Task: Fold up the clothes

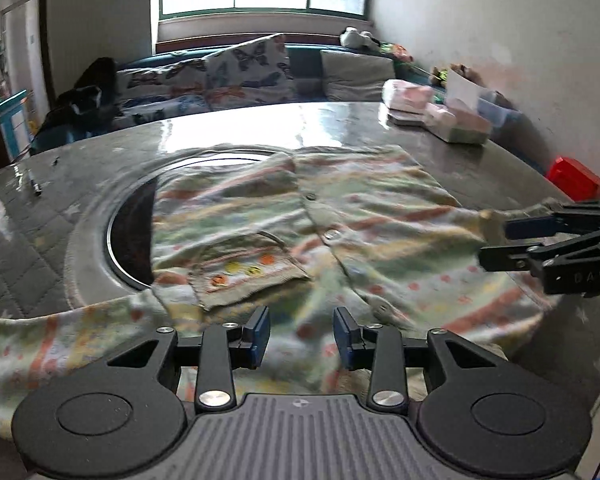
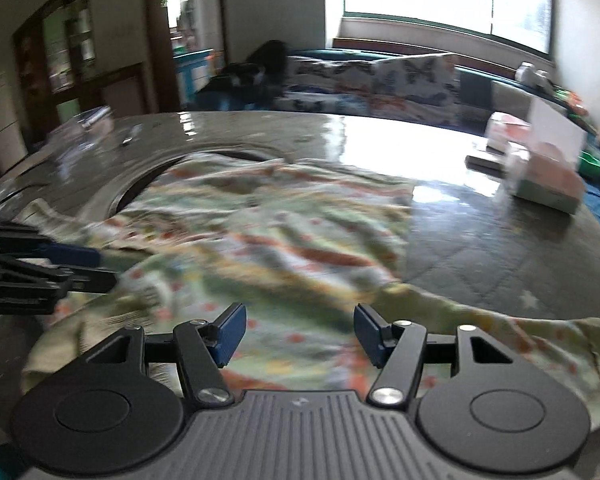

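Note:
A pastel striped button-up garment (image 1: 380,216) lies spread and wrinkled on the grey quilted table (image 1: 32,256), front pocket (image 1: 252,272) facing up. My left gripper (image 1: 302,334) hovers over its near hem, open, with nothing between the blue pads. My right gripper (image 1: 496,242) comes in from the right beside a sleeve cuff (image 1: 490,216). In the right wrist view the right gripper (image 2: 300,332) is open above the garment (image 2: 284,232), jaws empty. The left gripper (image 2: 106,267) shows at the left edge, near the other sleeve (image 2: 40,210).
A round recessed plate (image 1: 132,236) in the table lies partly under the garment. Packs and boxes (image 1: 460,124) crowd the far right corner, with a red box (image 1: 576,180) beyond the edge. A pen (image 1: 36,188) lies at the left. A sofa with butterfly cushions (image 1: 248,68) stands behind.

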Tool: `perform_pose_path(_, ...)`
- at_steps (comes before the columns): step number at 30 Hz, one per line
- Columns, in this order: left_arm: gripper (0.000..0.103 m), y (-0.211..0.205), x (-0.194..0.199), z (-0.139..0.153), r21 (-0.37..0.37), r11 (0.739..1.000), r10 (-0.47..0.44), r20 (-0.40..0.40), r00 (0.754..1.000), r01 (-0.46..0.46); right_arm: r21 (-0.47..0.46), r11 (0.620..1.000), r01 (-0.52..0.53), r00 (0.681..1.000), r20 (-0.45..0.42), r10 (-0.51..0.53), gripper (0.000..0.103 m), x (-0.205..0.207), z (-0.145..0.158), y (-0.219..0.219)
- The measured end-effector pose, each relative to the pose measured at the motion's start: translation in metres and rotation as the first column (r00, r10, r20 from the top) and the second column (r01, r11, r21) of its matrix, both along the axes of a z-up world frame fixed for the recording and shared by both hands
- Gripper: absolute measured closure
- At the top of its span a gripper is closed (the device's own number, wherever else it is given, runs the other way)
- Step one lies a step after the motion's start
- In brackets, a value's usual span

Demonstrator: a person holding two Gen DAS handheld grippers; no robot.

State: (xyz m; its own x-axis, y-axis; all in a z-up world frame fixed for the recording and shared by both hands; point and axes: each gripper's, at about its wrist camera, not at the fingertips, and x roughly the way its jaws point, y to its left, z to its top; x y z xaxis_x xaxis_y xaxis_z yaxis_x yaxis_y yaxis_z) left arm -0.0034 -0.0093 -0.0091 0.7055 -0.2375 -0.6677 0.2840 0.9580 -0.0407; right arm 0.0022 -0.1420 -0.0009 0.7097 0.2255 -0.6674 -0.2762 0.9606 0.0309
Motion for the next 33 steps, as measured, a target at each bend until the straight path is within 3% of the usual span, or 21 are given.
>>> perform_pose_path(7,0.065,-0.007,-0.005,-0.008,0.016,0.999,-0.032,-0.019,0.999,0.032,-0.023,0.996,-0.087,0.996,-0.032,0.086,0.042,-0.012,-0.009,0.021)
perform_pose_path(16,0.065,-0.004,-0.008,0.007,-0.002,0.999,-0.032,0.029,0.999,0.032,-0.030,0.995,-0.100,0.995,-0.035,0.099,0.042,-0.020,-0.009,0.022)
perform_pose_path(23,0.066,-0.012,-0.002,-0.010,0.014,0.998,-0.060,-0.024,0.998,0.060,-0.012,0.996,-0.083,0.995,-0.058,0.082,0.042,-0.025,-0.016,0.018)
perform_pose_path(27,0.065,-0.011,-0.003,-0.003,0.014,0.998,-0.062,-0.002,0.998,0.062,0.032,0.999,-0.022,0.999,-0.025,0.023,0.041,-0.030,-0.004,-0.001)
perform_pose_path(33,0.065,-0.013,0.000,0.012,0.004,0.998,-0.065,0.036,0.997,0.065,0.040,0.988,0.152,0.988,0.010,-0.153,0.041,-0.035,0.001,-0.046)
